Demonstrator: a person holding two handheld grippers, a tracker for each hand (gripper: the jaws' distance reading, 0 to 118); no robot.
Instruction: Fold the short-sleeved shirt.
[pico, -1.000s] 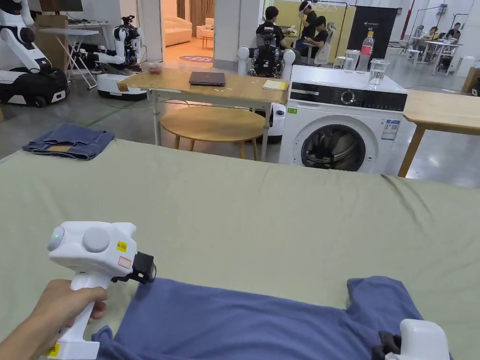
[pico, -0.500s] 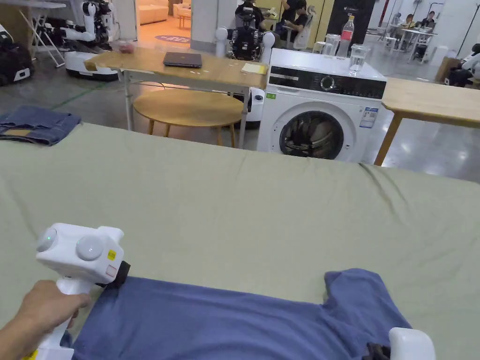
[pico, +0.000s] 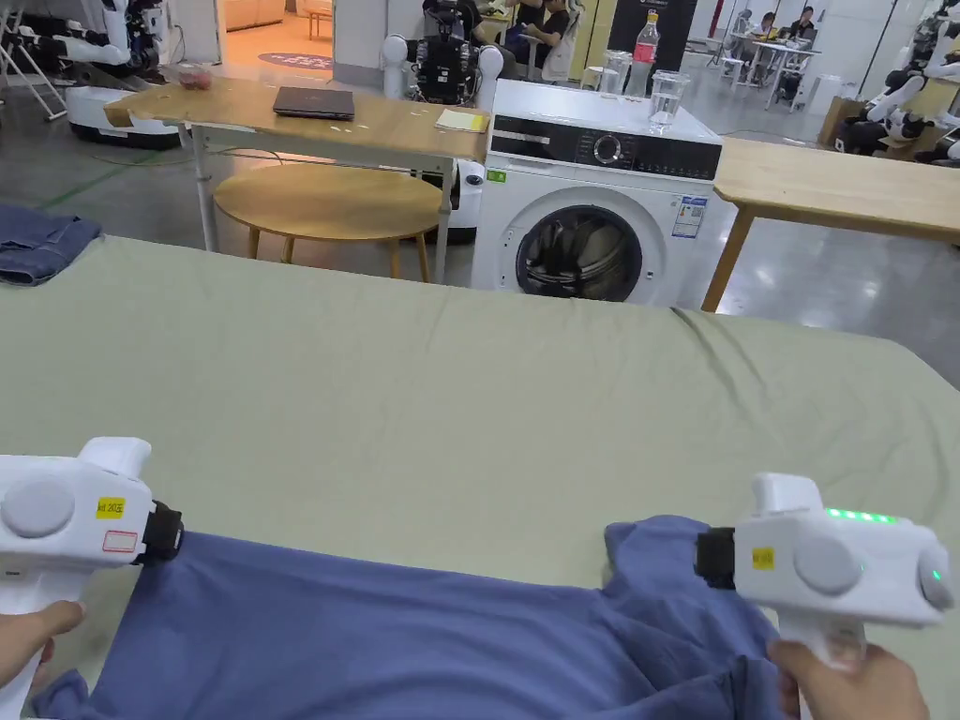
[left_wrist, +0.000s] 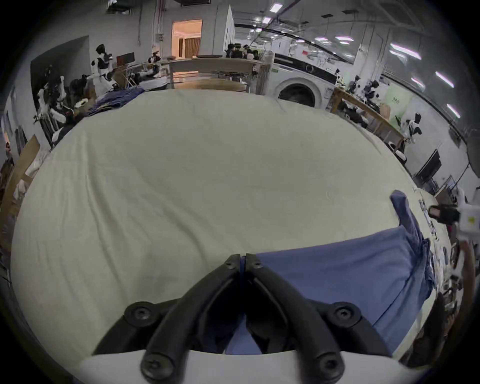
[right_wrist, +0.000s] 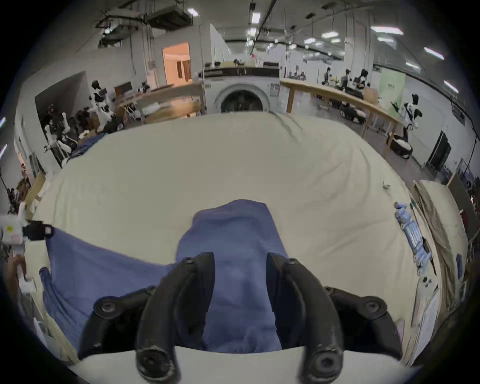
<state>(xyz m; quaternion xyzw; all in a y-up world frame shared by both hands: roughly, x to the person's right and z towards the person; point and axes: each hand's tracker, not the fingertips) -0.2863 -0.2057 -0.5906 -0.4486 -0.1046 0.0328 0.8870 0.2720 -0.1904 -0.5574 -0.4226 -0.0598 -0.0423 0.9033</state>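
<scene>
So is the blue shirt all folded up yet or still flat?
Not folded up: the blue shirt lies mostly spread on the green sheet, one sleeve sticking out; its near part is out of frame.

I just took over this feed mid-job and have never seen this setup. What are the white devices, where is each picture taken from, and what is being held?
They are hand-held two-jaw grippers, one in each of a person's hands. The wide picture comes from a camera on the person's head; each round picture comes from a camera riding on one gripper. A blue shirt lies on a green sheet. The left gripper is shut on the shirt's edge. The right gripper is open above a sleeve, holding nothing.
</scene>
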